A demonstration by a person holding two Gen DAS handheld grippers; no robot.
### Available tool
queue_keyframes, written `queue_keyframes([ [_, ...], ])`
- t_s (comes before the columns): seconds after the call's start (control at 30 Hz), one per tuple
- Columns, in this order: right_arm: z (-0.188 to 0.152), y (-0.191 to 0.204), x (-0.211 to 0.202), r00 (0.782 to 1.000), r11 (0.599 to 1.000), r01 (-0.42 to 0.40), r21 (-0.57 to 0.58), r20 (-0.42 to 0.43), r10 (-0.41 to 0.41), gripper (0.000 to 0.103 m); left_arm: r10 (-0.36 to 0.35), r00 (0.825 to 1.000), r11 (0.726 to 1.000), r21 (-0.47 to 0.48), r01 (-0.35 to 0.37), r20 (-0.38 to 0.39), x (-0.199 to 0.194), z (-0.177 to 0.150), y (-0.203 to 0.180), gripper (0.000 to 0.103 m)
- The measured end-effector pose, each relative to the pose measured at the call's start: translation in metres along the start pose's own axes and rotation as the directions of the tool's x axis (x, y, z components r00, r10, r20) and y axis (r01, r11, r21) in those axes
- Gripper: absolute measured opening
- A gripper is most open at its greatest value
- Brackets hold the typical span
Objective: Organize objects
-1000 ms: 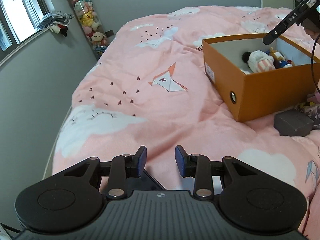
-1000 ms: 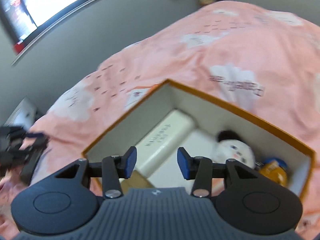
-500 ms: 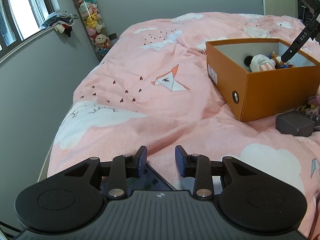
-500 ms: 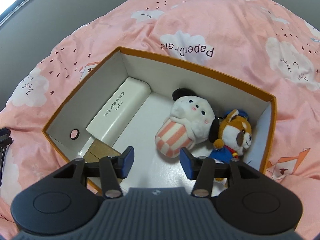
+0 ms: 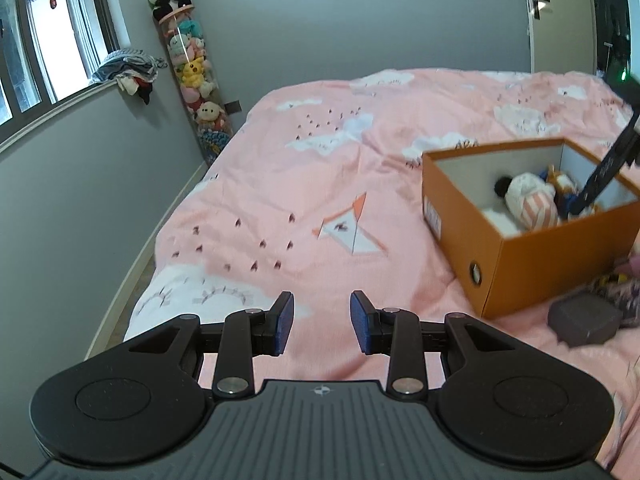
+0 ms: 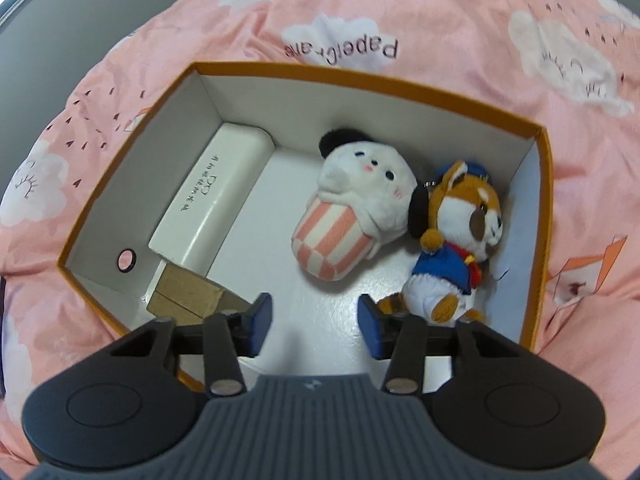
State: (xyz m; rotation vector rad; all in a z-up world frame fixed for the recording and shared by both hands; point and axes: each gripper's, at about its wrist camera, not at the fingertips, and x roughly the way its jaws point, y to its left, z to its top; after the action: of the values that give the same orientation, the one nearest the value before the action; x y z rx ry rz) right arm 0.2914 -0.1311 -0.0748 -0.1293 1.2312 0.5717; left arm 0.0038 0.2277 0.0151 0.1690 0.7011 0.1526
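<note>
Since a moment ago the right gripper (image 6: 315,323) has sunk lower into the open orange cardboard box (image 6: 545,184) on the pink cloud-print quilt (image 5: 320,184); its jaws have just been closing, spread with nothing between. Inside lie a white plush with striped pink cup (image 6: 352,212), a fox plush in blue (image 6: 456,248), and a white rectangular case (image 6: 212,196). Left gripper (image 5: 322,328) hovers spread and empty above the quilt.
</note>
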Motion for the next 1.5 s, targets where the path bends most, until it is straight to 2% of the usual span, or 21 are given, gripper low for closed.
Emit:
queue_keyframes([
  [0.2,0.011,0.004,0.014,0.999,1.0,0.013,0.004,-0.037,-0.013,0.038,-0.06,0.998,0.998,-0.033,0.059,-0.008,0.018,0.032,-0.01,0.04],
  [0.47,0.017,0.023,0.046,0.993,0.997,-0.039,-0.06,-0.113,0.032,0.028,-0.14,0.99,0.99,-0.003,0.14,-0.034,0.042,0.06,-0.037,0.04],
  [0.6,0.023,0.031,0.057,0.991,0.987,-0.078,-0.139,-0.121,0.061,0.023,-0.152,0.987,0.988,0.014,0.153,-0.049,0.05,0.065,-0.047,0.04],
  [0.8,0.032,0.046,0.069,0.984,0.951,-0.153,-0.267,-0.127,0.123,0.021,-0.16,0.984,0.987,0.004,0.161,-0.075,0.063,0.067,-0.05,0.04],
  [0.9,0.039,0.055,0.075,0.972,0.923,-0.213,-0.319,-0.166,0.167,0.016,-0.167,0.982,0.986,-0.002,0.168,-0.086,0.068,0.069,-0.052,0.04],
  [1.0,0.044,0.061,0.082,0.953,0.9,-0.271,-0.342,-0.227,0.2,0.013,-0.188,0.977,0.982,-0.013,0.187,-0.099,0.072,0.071,-0.054,0.04],
  [1.07,0.047,0.064,0.087,0.937,0.885,-0.313,-0.344,-0.263,0.229,0.007,-0.199,0.975,0.98,-0.022,0.198,-0.103,0.074,0.073,-0.055,0.04],
  [1.2,0.051,0.064,0.095,0.926,0.888,-0.339,-0.311,-0.276,0.257,0.007,-0.209,0.973,0.978,-0.024,0.207,-0.096,0.077,0.075,-0.058,0.04],
  [1.37,0.054,0.055,0.084,0.949,0.911,-0.283,-0.299,-0.224,0.221,0.009,-0.226,0.969,0.974,-0.026,0.225,-0.095,0.078,0.076,-0.061,0.04],
  [1.5,0.055,0.035,0.07,0.958,0.931,-0.245,-0.27,-0.212,0.191,0.009,-0.233,0.968,0.973,-0.036,0.23,-0.098,0.08,0.076,-0.062,0.04],
])
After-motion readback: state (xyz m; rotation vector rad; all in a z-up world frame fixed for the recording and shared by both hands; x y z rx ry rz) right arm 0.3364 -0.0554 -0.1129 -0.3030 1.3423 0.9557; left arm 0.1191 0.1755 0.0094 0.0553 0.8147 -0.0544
